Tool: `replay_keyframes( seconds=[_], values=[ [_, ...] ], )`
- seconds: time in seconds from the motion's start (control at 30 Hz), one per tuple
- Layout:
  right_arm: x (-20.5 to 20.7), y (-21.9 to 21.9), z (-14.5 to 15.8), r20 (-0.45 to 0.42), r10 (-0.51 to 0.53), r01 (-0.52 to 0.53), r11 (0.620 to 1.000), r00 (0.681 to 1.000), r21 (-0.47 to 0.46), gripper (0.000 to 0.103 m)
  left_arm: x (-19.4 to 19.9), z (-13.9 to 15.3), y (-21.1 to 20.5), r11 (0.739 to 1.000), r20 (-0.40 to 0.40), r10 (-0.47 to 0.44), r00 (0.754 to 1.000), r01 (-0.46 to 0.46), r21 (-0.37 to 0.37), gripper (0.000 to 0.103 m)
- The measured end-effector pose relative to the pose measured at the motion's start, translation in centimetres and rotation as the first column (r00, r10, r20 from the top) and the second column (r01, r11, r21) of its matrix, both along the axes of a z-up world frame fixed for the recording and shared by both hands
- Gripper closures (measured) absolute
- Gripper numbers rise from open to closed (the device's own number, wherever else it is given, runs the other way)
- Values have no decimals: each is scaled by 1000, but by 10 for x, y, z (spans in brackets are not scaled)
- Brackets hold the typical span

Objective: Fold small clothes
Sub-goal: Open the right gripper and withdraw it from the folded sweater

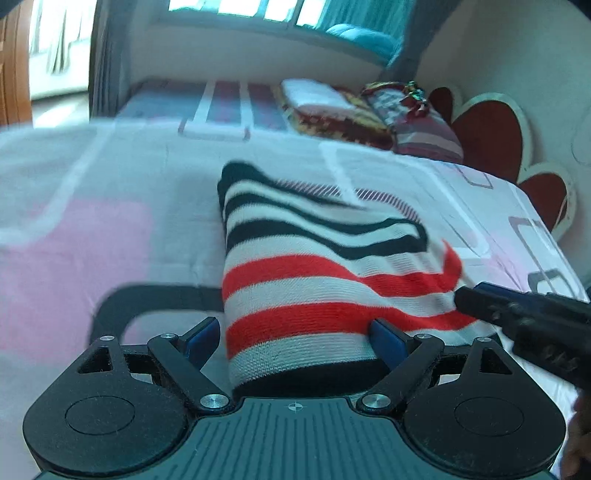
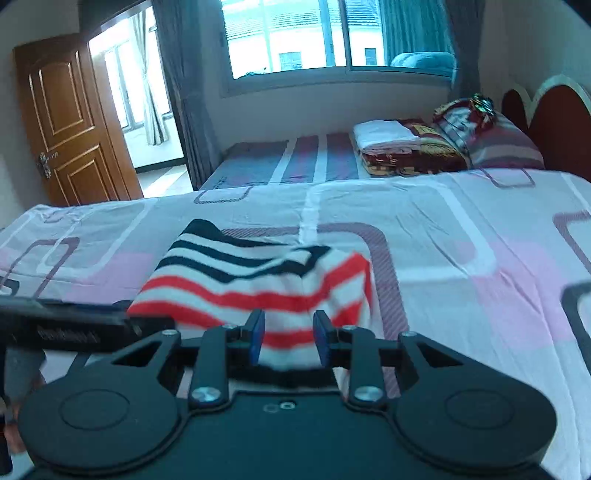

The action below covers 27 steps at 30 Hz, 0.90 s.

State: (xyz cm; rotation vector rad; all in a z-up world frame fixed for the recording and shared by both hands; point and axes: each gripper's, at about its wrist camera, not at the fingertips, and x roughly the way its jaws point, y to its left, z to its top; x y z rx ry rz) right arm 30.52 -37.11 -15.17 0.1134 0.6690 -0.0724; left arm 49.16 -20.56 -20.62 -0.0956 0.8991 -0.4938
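Observation:
A small knit garment [image 1: 314,280] with white, red and black stripes lies on the pink patterned bedsheet [image 1: 74,236]. My left gripper [image 1: 295,336] is open, its blue pads on either side of the garment's near hem, which lies between them. My right gripper [image 2: 289,338] is partly open with the garment's [image 2: 258,280] right near edge between its blue pads; whether they pinch the cloth I cannot tell. The right gripper shows in the left wrist view [image 1: 524,314] at the garment's right edge. The left gripper shows at the left of the right wrist view [image 2: 74,325].
The bedsheet [image 2: 461,251] spreads wide to the right. A second bed with folded cloths [image 2: 384,138] and pillows [image 2: 491,136] stands behind. A red headboard [image 1: 491,133] is on the right, a wooden door [image 2: 70,122] at far left, a window [image 2: 332,33] beyond.

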Motion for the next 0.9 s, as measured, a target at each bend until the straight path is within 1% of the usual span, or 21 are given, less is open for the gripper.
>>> replay_keyframes(
  seconds=[0.03,0.07,0.1,0.13,0.17,0.2,0.23,0.3,0.4,0.47,0.53,0.6,0.67,0.7,0.73,0.83,0.9],
  values=[
    [5,2,-4,-8,8,-8,1000,1000,-26,76,3,-5,-2,1000,-22,8,1000,-8,-5,15],
    [12,3,-11,-27,13,-15,997,1000,-72,76,5,-10,-4,1000,-37,8,999,-8,-11,15],
    [19,5,-22,-68,5,-14,989,998,-147,76,6,-14,-5,1000,-41,5,999,-6,-18,12],
    [23,4,-34,-105,-1,-20,981,994,-194,75,7,-17,-7,1000,-41,14,999,-14,-9,4],
    [20,-2,-42,-88,4,-21,982,996,-186,75,9,-19,-8,1000,-41,22,999,-23,-5,2],
    [17,-8,-44,-69,-6,-5,989,998,-148,75,11,-20,-7,1000,-48,19,999,-20,-12,2],
    [17,-10,-42,-71,-13,4,992,997,-129,75,12,-19,-6,1000,-48,20,999,-21,-15,2],
    [20,-8,-37,-82,-5,-5,992,997,-128,76,11,-9,-4,999,-4,31,1000,-31,-13,3],
    [22,-14,-20,-16,1,-2,998,1000,-55,77,20,2,-6,999,49,48,998,-48,-15,3],
    [34,-17,-14,-1,1,-1,999,1000,-43,77,33,2,-10,997,45,73,996,-73,3,3],
    [50,-18,-12,-4,-3,3,999,1000,-39,77,47,-4,-10,993,36,113,993,-114,29,3],
    [64,-17,-14,-8,5,-5,998,1000,-61,76,62,-18,-10,989,-8,140,990,-139,41,3],
    [78,-16,-24,-43,8,-12,995,999,-95,74,67,-26,-8,987,-25,159,987,-158,33,2],
    [83,-18,-33,-62,8,-15,993,998,-119,72,69,-27,-10,987,-13,157,987,-157,41,2],
    [84,-21,-40,-54,6,-13,993,999,-120,68,70,-28,-13,987,-3,151,989,-151,51,2],
    [83,-32,-43,-44,-15,12,998,999,-62,65,74,-30,-12,987,-2,155,988,-154,53,2],
    [81,-37,-46,-34,-25,24,999,999,-31,64,72,-26,-13,985,1,164,986,-164,53,2]
  ],
)
